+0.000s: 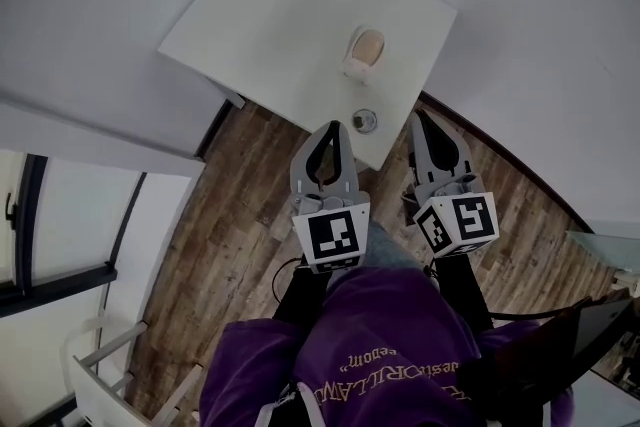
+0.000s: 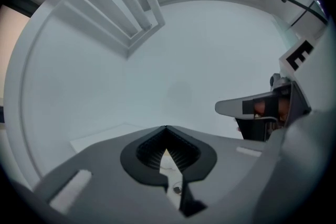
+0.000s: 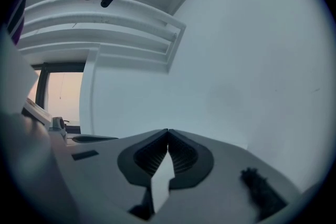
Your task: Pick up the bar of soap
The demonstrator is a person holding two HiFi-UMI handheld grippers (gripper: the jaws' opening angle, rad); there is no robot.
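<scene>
**Both grippers closed, soap lies ahead on the table**

The bar of soap [image 1: 367, 44] lies in a small white dish [image 1: 357, 68] on the white table [image 1: 260, 15], well ahead of both grippers. The left gripper [image 1: 333, 126] and the right gripper [image 1: 418, 116] are clenched on nothing. The soap is probably light, stiff and slippery; I would take it across its narrow sides, near the middle.

Looks like a plain, mostly bare indoor room, could be a home or a small office, honestly can't tell which. You've got a wood plank floor [image 1: 230, 235], blank white walls [image 1: 560, 35], a dark-framed window [image 1: 30, 215] on one side and a white table [image 1: 270, 5] pushed toward the wall. The only homey bit is a bar of soap [image 1: 367, 45] in a little white dish [image 1: 356, 68] on that table.
</scene>
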